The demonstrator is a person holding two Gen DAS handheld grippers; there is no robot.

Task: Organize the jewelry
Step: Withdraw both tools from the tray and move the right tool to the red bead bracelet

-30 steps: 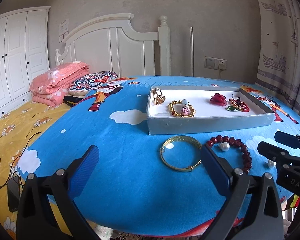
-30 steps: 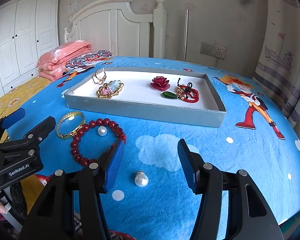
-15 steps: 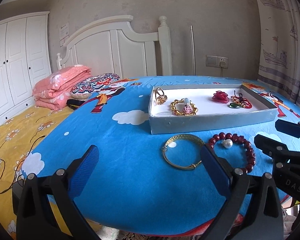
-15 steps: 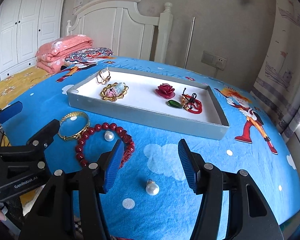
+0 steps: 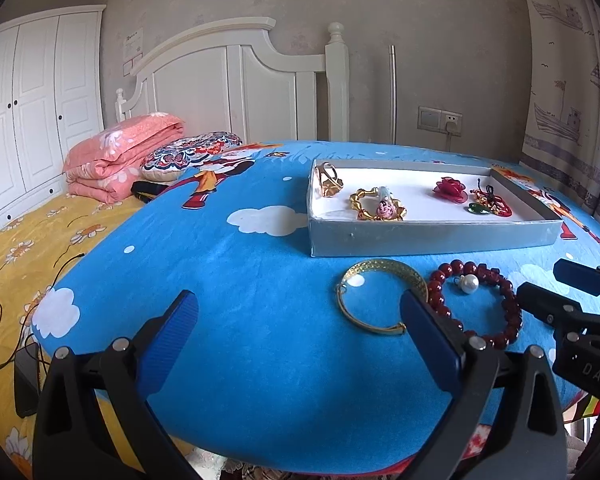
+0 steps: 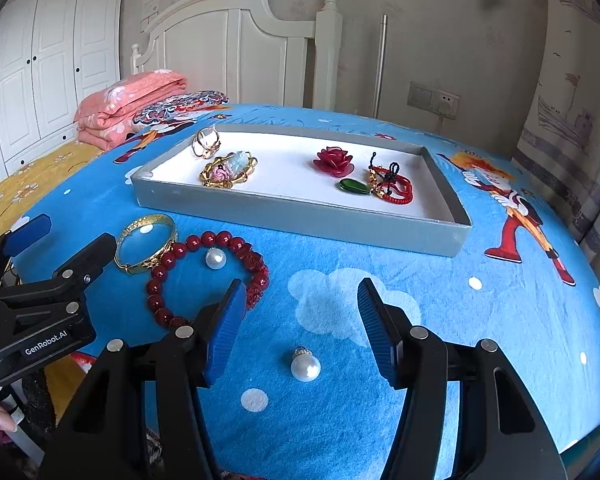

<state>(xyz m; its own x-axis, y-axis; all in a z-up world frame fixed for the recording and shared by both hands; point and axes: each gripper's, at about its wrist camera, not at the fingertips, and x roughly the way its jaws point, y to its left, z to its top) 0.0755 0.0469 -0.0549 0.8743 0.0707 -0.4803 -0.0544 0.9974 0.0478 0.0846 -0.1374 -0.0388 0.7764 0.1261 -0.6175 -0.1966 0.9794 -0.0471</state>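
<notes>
Both my jaws released, nothing grasped.

A round white pearl pendant with a small gold cap lies on the blue cloth between my right gripper fingers, untouched.

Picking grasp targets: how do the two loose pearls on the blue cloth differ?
The near pearl lies alone on bare cloth between the open right gripper fingers; the far pearl sits inside the red bead bracelet loop. The near pearl's gold cap shows plainly here; the far pearl's shows only in the left view. Both are white, round, and outside the grey tray.
</notes>
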